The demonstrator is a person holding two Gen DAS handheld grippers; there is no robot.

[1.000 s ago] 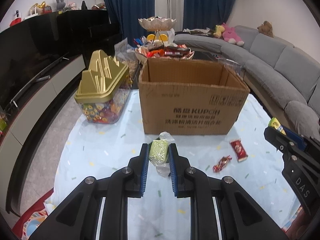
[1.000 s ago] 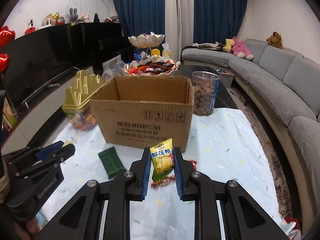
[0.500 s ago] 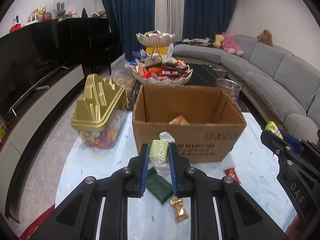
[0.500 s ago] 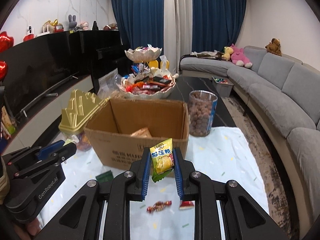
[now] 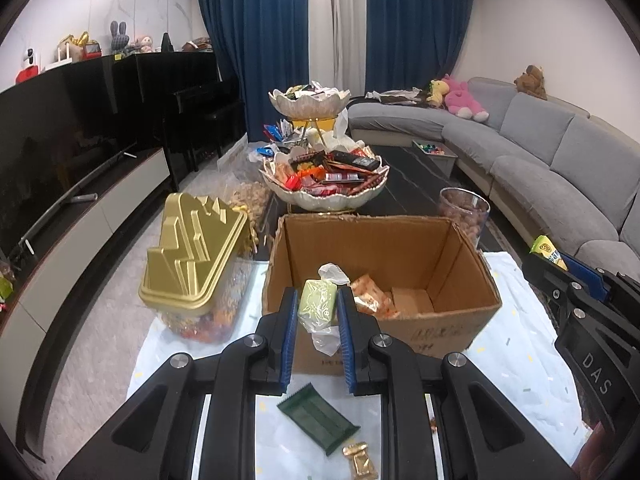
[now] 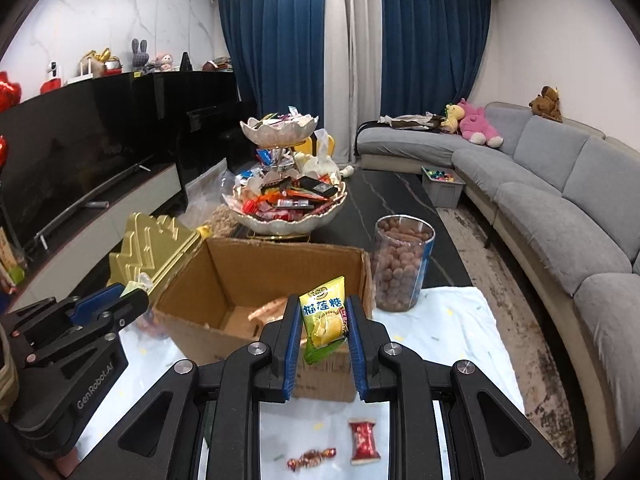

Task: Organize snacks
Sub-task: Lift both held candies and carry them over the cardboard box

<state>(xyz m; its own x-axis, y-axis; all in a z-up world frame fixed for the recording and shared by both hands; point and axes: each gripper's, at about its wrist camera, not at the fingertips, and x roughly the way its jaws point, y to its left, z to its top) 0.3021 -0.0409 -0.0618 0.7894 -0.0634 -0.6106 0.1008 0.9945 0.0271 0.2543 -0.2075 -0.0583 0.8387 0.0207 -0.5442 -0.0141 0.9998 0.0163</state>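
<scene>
A pale green wrapped snack [image 5: 318, 306] sits pinched in the left gripper [image 5: 318, 312], a yellow durian-candy packet [image 6: 324, 314] in the right gripper [image 6: 324, 330], both above the near wall of the open cardboard box [image 5: 440, 280]; a dark green packet [image 5: 316, 416] lies at 6 o'clock.

"DAS" on right gripper [image 5: 560, 276]; "GenRobot.AI" on left gripper [image 6: 132, 300]; "榴莲糖" on yellow packet [image 6: 324, 316].
</scene>
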